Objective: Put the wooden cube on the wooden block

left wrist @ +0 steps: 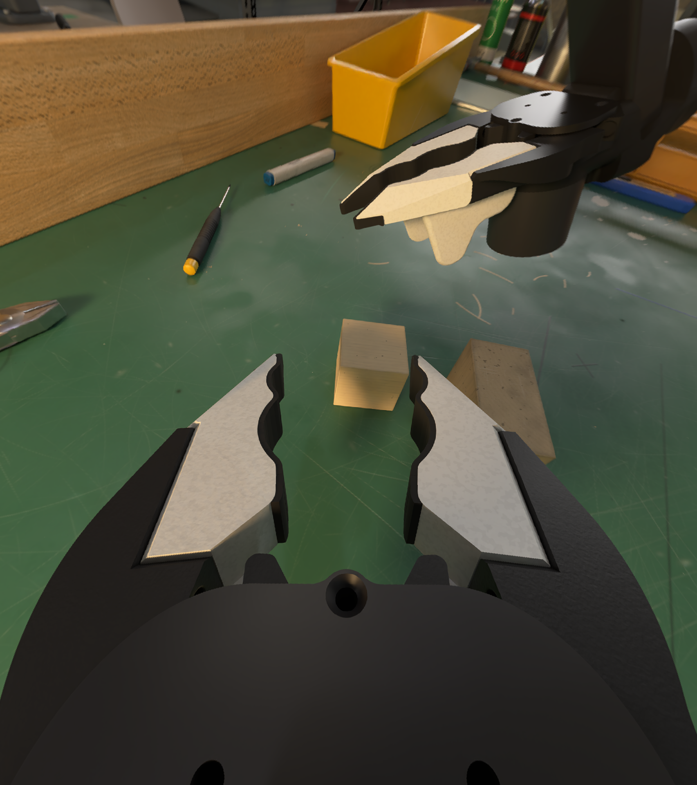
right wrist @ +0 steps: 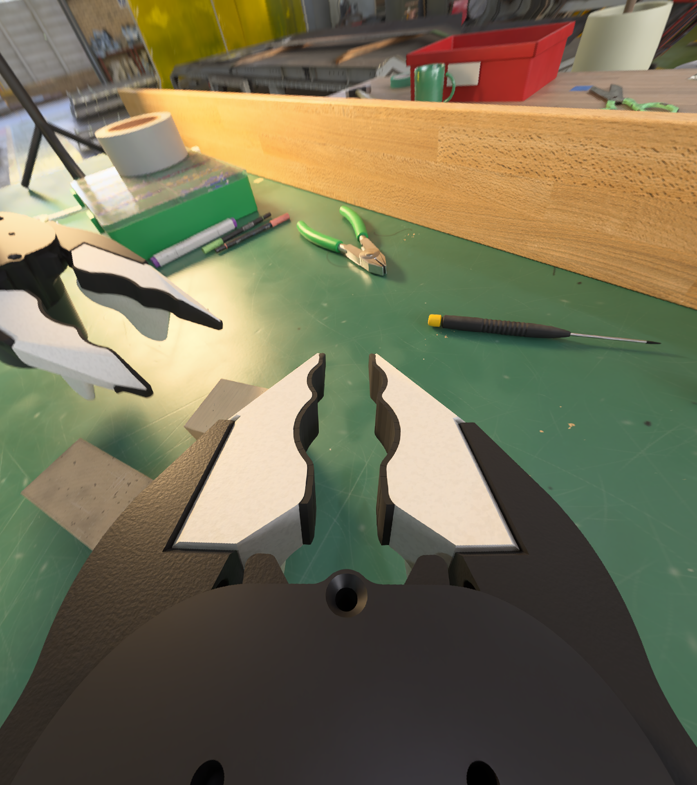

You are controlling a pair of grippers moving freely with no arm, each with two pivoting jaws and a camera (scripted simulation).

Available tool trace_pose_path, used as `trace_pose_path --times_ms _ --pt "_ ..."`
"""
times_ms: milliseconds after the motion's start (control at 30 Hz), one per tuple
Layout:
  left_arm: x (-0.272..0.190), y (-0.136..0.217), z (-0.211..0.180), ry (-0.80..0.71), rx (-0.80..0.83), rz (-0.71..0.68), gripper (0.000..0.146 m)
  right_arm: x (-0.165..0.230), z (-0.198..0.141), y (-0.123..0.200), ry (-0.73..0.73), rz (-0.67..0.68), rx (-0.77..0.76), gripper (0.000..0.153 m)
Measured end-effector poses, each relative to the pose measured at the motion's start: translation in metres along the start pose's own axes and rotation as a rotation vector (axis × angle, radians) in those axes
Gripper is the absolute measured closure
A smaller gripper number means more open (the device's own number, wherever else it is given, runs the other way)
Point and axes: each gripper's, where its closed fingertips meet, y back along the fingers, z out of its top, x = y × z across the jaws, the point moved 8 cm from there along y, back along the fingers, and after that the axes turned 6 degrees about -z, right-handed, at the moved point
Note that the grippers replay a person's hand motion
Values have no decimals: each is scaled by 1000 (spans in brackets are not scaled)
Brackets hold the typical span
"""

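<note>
Currently the left gripper (left wrist: 346,361) is held low over the green scratched mat (left wrist: 125,467), fingers spread apart, nothing clamped. Just past its tips the pale wooden cube (left wrist: 370,365) is seen on the mat, the longer speckled wooden block (left wrist: 503,391) just beside it. Farther off, the right gripper (left wrist: 359,214) is seen above the mat, fingers narrowly parted, empty. A black yellow-capped screwdriver (left wrist: 204,233) and a yellow plastic bin (left wrist: 397,80) are seen beyond.

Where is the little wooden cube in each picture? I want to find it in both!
Left wrist view: the wooden cube sits on the green mat just past the left gripper's open fingertips, near the middle.
Right wrist view: the cube peeks out at centre-left, partly hidden behind the right gripper's left finger.
Shared landmark: the black screwdriver with a yellow cap lies on the mat in both.
</note>
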Motion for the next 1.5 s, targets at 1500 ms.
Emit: trace_pose_path --times_ms 1500 --pt "-12 -49 0 -110 238 63 102 -10 -8 3 -172 181 -70 131"
